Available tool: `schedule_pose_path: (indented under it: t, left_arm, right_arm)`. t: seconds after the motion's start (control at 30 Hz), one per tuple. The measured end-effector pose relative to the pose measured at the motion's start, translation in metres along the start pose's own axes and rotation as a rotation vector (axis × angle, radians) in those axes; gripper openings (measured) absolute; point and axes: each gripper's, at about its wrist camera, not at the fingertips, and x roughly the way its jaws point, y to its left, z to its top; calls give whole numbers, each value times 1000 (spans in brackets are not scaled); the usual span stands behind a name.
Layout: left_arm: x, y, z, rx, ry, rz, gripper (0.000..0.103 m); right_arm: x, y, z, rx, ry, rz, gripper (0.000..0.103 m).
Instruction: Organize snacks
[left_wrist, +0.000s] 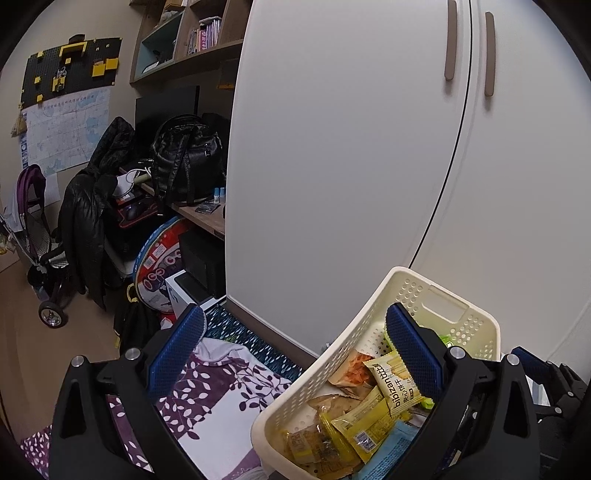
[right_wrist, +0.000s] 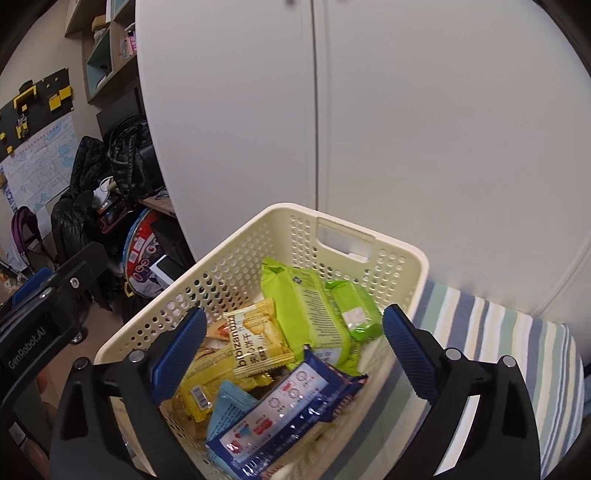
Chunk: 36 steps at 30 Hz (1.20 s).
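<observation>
From the left wrist camera, the left gripper (left_wrist: 295, 350) stood wide apart, nothing between its blue pads. Its right finger (left_wrist: 412, 354) hung over the inside of the cream basket (left_wrist: 354, 328), while the left one sat out over the purple leaf-print blanket (left_wrist: 221, 391), so the basket's near wall ran between them, though whether either pad touched it could not be told. The basket rested on that blanket, close to the white wardrobe (left_wrist: 351, 147). Inside lay a heap of snack packets: a yellow bibizan packet (left_wrist: 397, 384) on top, an orange-printed one (left_wrist: 356, 367) just beside it, more yellow wrappers (left_wrist: 354, 428) lower down. Off to the left, a black backpack (left_wrist: 186, 155) sat on a desk, a black jacket (left_wrist: 86, 206) hung near a stroller (left_wrist: 37, 229).

Over to the right wrist camera: the right gripper (right_wrist: 295, 343) was likewise spread open and empty, hovering above the basket (right_wrist: 236, 258). The left finger (right_wrist: 181, 350) hung over the basket's left part, the right finger (right_wrist: 410, 350) at its right wall. Below lay the bibizan packet (right_wrist: 255, 339), two lime-green packets (right_wrist: 306, 306) toward the far end, a blue and white packet (right_wrist: 280, 417) nearest the camera, and a light blue one (right_wrist: 231, 402) tucked beside it. A striped cloth (right_wrist: 498, 354) showed to the right of the basket. At the left edge, the other gripper's black body (right_wrist: 40, 317) was in view.
</observation>
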Motion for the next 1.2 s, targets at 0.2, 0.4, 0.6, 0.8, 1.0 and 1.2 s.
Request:
schedule_pose_path:
  t: [0.2, 0.4, 0.6, 0.8, 1.0, 1.2]
  left_arm:
    - [-10, -10, 2, 34, -30, -11, 100]
    - [-21, -18, 4, 70, -64, -15, 100]
    - [-34, -19, 6, 90, -92, -2, 100]
    - [-52, -21, -7, 161, -92, -13, 100]
    - [-68, -9, -24, 233, -85, -18, 100]
    - [-84, 8, -31, 253, -96, -11, 100]
  right_arm:
    - [-15, -14, -4, 33, -16, -33, 98]
    - [-31, -16, -10, 23, -46, -64, 98]
    - [-49, -13, -19, 6, -75, -106, 98]
    - [-65, -9, -29, -51, -86, -150, 98]
    - [-99, -5, -36, -37, -204, -317, 98]
    - [-100, 4, -47, -63, -129, -256, 98]
